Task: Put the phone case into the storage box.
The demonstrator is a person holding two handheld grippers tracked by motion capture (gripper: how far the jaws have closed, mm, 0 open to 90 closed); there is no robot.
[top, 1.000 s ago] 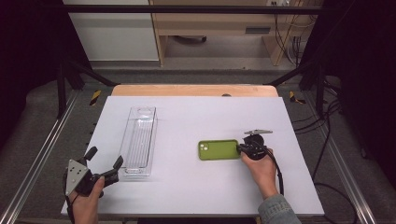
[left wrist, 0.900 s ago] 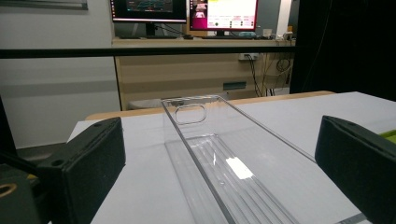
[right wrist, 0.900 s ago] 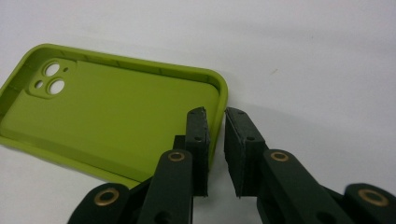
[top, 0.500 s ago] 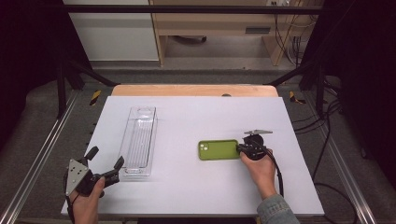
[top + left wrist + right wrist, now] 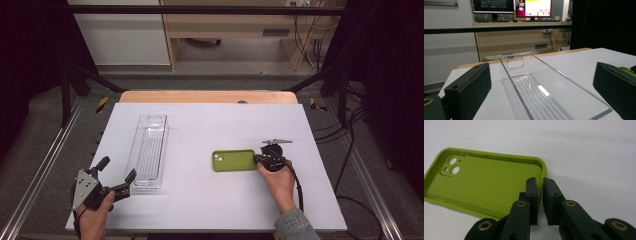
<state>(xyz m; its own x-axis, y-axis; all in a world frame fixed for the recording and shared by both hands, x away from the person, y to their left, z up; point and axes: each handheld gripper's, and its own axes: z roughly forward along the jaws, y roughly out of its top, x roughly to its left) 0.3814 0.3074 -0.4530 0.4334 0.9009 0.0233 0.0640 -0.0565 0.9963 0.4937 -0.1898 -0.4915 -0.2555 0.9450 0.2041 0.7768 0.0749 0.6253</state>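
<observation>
From the high view, my right gripper (image 5: 260,159) is at the near end of the green phone case (image 5: 234,160) mid-counter (image 5: 210,125); my left gripper (image 5: 118,175) sits by the clear tray (image 5: 148,150). Left gripper view: jaws wide apart, holding nothing. Right gripper view: jaws have just been closing, now pinching the case's end wall.

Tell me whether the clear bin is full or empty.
Empty: the clear bin shows its bare ribbed floor, while the green phone case lies outside it.

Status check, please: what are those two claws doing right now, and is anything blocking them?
Right gripper closing on green case rim. Left gripper open at clear bin. Nothing in the way.
</observation>
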